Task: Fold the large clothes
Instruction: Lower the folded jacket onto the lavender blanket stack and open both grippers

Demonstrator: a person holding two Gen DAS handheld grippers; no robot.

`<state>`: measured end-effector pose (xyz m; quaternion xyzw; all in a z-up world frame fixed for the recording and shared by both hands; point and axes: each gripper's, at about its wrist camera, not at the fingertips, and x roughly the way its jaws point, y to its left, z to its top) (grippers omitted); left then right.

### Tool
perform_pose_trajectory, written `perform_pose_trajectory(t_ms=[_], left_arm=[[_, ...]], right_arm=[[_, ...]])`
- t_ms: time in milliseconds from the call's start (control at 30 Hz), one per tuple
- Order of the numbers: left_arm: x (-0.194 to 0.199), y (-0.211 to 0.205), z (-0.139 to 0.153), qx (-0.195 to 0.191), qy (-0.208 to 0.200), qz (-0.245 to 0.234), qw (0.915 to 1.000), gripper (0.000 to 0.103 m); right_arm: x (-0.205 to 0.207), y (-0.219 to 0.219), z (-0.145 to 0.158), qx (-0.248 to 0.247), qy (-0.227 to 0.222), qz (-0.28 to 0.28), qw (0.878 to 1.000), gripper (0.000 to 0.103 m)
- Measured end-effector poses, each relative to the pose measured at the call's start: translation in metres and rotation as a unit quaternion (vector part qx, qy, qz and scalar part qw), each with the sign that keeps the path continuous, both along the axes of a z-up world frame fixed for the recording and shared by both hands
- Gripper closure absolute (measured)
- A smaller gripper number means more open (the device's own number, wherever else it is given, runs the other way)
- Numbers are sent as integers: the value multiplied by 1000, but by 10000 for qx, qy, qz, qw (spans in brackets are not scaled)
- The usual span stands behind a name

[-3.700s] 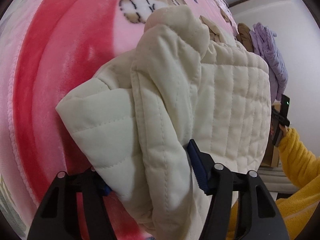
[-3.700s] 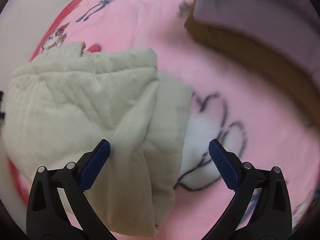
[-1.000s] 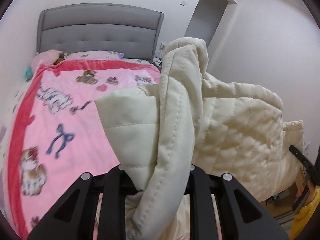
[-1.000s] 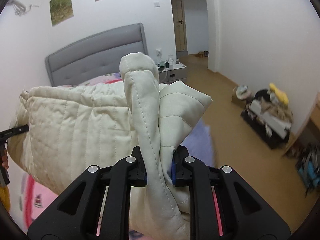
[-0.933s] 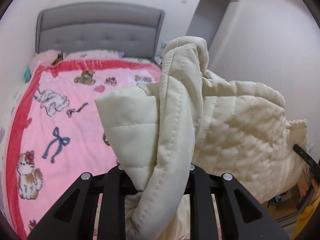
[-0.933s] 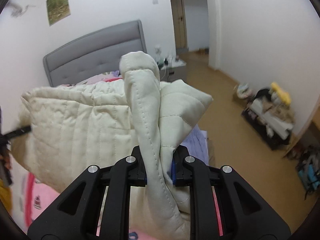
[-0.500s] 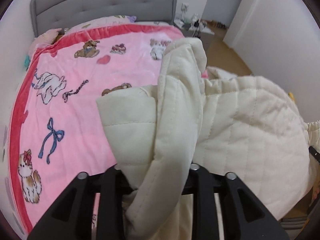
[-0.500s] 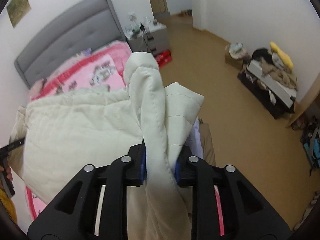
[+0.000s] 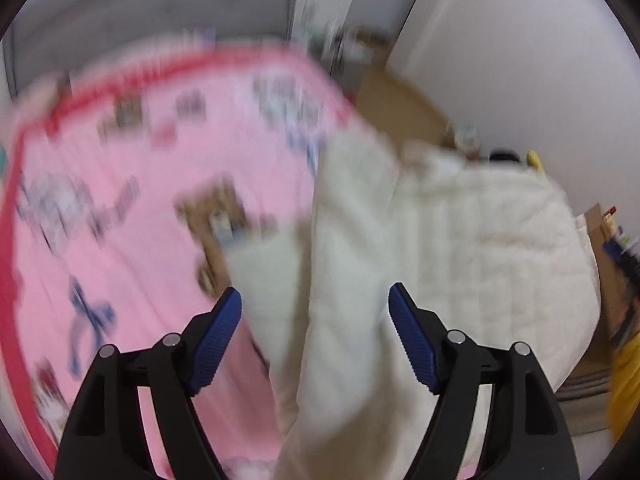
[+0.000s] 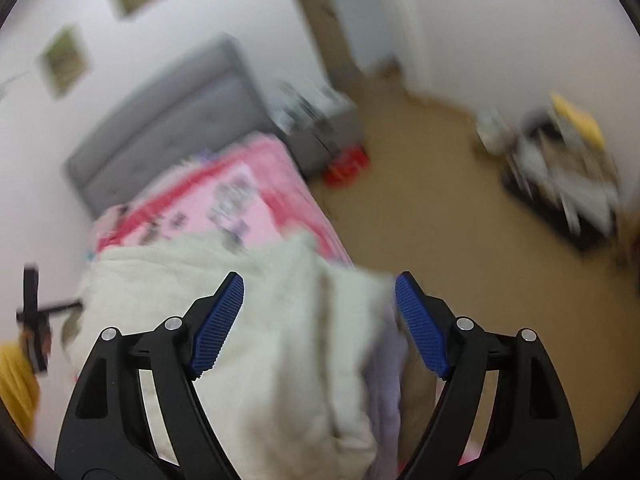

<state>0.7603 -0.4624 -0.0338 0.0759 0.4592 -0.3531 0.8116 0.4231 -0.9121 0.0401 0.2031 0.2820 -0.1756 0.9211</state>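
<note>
A folded cream quilted jacket point(image 9: 440, 248) lies on the pink cartoon blanket point(image 9: 120, 200) of the bed. My left gripper point(image 9: 316, 336) is open above its near edge, with cloth showing between the blue pads but not gripped. In the right wrist view the jacket point(image 10: 280, 320) lies below my right gripper point(image 10: 320, 320), which is open too. Both views are motion-blurred.
A grey headboard point(image 10: 160, 120) stands at the bed's far end, a nightstand point(image 10: 320, 120) beside it. Lilac clothing point(image 10: 384, 380) lies by the jacket's right edge. Brown floor point(image 10: 440, 220) holds a pile of clutter point(image 10: 560, 176) by the wall.
Both grippers have opened and let go of the jacket, which has dropped from hanging in the air onto the bed. Both cameras are moving fast.
</note>
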Motion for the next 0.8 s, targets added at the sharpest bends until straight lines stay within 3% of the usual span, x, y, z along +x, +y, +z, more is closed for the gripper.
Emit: perform_pose_trajectory(t_ms=[67,100,133,200,300,367,467,600,633,700,800], left_arm=[[-30,1,37,-706,-995,-382,9918,20],[-44,-7,48,-843,-1416,-595,9845,14],[-51,-20,52,-719,-1585,-747,9819,14],[-48,-57,41,-305,-1308,-1074,9851,14],[-27,-87,5,53,-586,-993,9933,21],[-5,-92,-29,247,-39,-562,9981,21],[4,-88,-49,132,165,-224,9995,21],[-6,-85,-49,204,-36,-139,9997,21],[-10,-85,-45,305,-120,-120,9994,21],[-22,-87,-32,426,-278,-205,9985,18],[-53,-85,-5,445,-887,-390,9943,6]], right_arm=[[6,27,22,-584,-278,681,9956,31],[19,41,26,-776,-183,1069,9911,39],[30,44,25,-867,-10,1172,9893,46],[58,50,13,-860,465,1239,9875,69],[90,40,-21,-558,1226,776,9878,71],[97,25,-42,-225,1497,401,9877,73],[94,6,-76,360,1596,176,9864,80],[93,19,-92,117,1715,156,9850,76],[90,22,-91,124,1644,150,9862,71],[81,32,-78,36,1383,86,9903,37],[57,54,-47,-315,1080,-17,9937,35]])
